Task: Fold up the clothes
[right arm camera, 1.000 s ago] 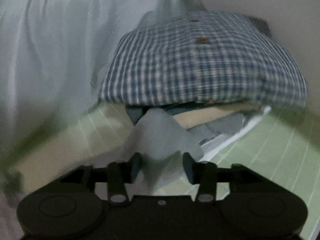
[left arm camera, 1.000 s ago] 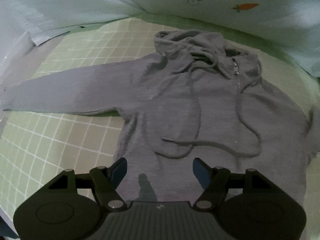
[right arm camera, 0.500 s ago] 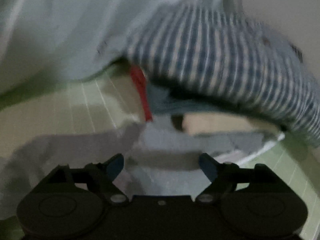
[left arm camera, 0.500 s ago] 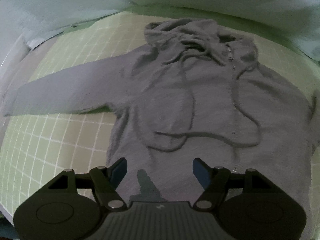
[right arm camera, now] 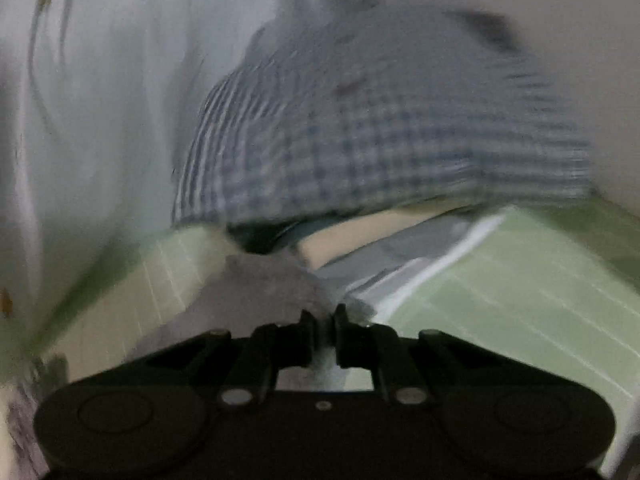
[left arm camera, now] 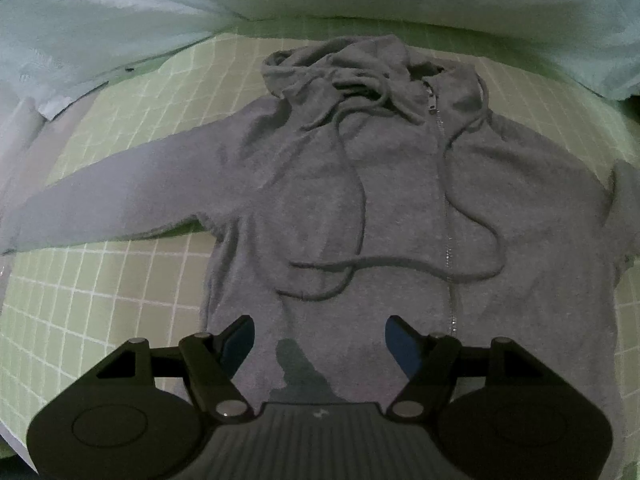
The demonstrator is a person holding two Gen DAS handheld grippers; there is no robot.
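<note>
While the right tool (right arm camera: 323,322) is closing on the grey hoodie (left arm camera: 400,208) sleeve end beside the checked pillow (right arm camera: 380,132), the bite looks shallow and may slip. Left tool (left arm camera: 319,334) hangs spread, empty, over the hem; hoodie flat on the bed (left arm camera: 100,288).

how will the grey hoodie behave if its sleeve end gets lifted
Likely floppy: the hoodie lies flat and creased on the checked sheet, so the sleeve should drape and drag. The loose drawstrings would probably slide and dangle. The right gripper, jaws closing on a grey fabric end, pinches it thin, so it seems soft.
</note>
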